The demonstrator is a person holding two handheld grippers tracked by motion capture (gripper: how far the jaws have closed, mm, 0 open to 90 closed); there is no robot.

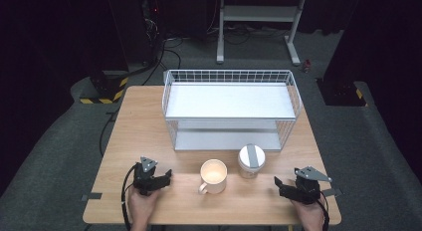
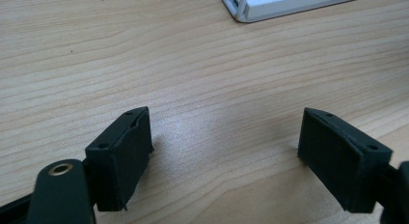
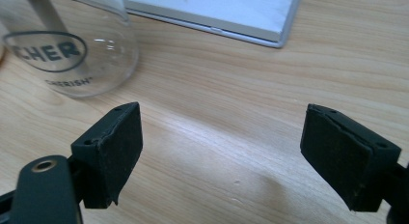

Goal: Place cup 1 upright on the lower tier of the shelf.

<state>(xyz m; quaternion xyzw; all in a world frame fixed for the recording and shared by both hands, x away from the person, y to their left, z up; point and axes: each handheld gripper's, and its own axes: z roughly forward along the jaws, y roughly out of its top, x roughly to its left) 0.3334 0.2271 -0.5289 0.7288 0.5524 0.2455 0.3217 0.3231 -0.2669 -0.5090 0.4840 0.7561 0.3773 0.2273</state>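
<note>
Two grippers, left gripper (image 1: 166,176) and right gripper (image 1: 279,184), rest near the table's (image 1: 139,121) front edge, jaws spread, nothing held. Between them stand mug (image 1: 214,175) and lidded jar (image 1: 251,161) (before the wire rack (image 1: 229,107)). We judge reaching comes next: square jaws around the jar.

The high view looks forward and down from above the person's side, taking in the whole table (image 1: 149,116). Each gripper view sits low and close over the wood — both catch the wire rack's (image 1: 229,109) base (image 2: 270,7) (image 3: 231,11), the right one also the glass jar (image 3: 72,45).
</note>
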